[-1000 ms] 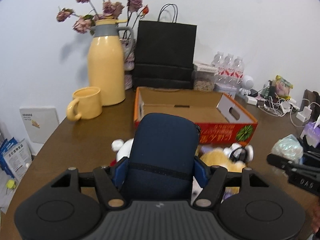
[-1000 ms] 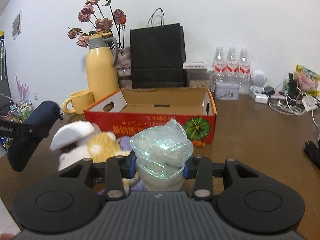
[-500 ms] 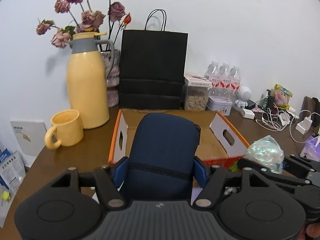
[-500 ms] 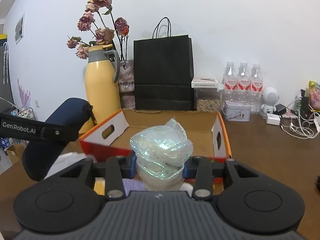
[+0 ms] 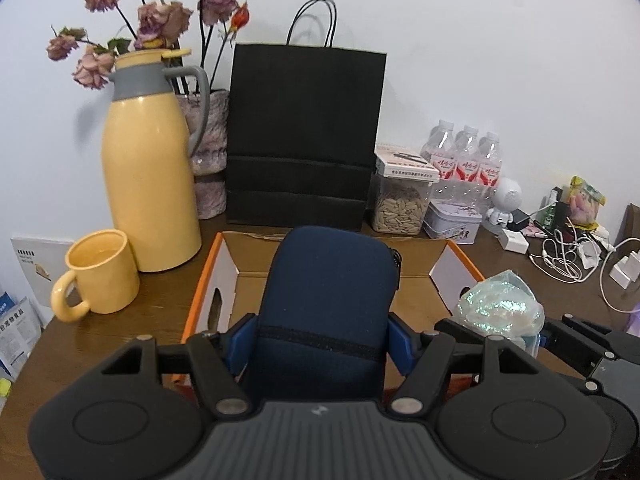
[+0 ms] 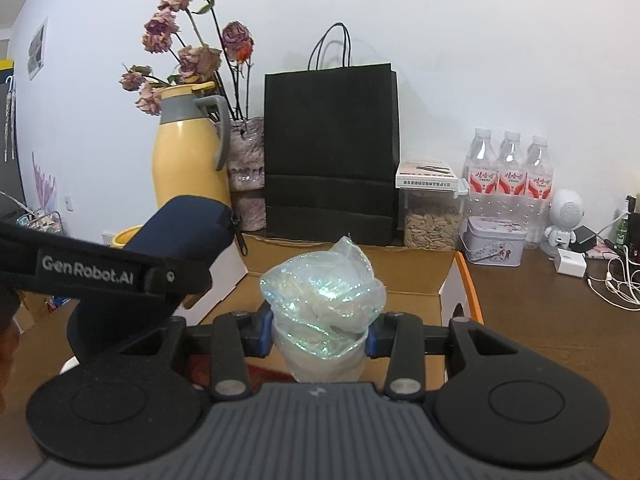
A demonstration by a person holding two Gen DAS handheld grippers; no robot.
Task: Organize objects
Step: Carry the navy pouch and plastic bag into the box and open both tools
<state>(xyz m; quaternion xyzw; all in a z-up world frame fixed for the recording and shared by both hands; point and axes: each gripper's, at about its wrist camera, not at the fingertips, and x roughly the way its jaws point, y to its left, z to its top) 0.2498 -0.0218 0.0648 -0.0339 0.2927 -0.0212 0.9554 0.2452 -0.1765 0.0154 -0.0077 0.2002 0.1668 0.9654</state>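
Cardboard sits just ahead of both grippers: the box (image 5: 436,252) lies open below. Our left gripper (image 5: 320,332) clasps the navy pouch (image 5: 332,300), our right gripper (image 6: 318,332) pinches the shiny wrapped bundle (image 6: 324,292). We lower each onto bare floor, apart, before letting go.

We see a navy pouch (image 5: 328,300) of matt woven cloth at frame center, a crinkled iridescent plastic bag (image 6: 322,292), a plain cardboard box (image 5: 416,256), a glossy yellow jug (image 5: 148,184) at left, a matt black paper bag (image 5: 304,132), and a smooth brown wood bench (image 6: 540,312).
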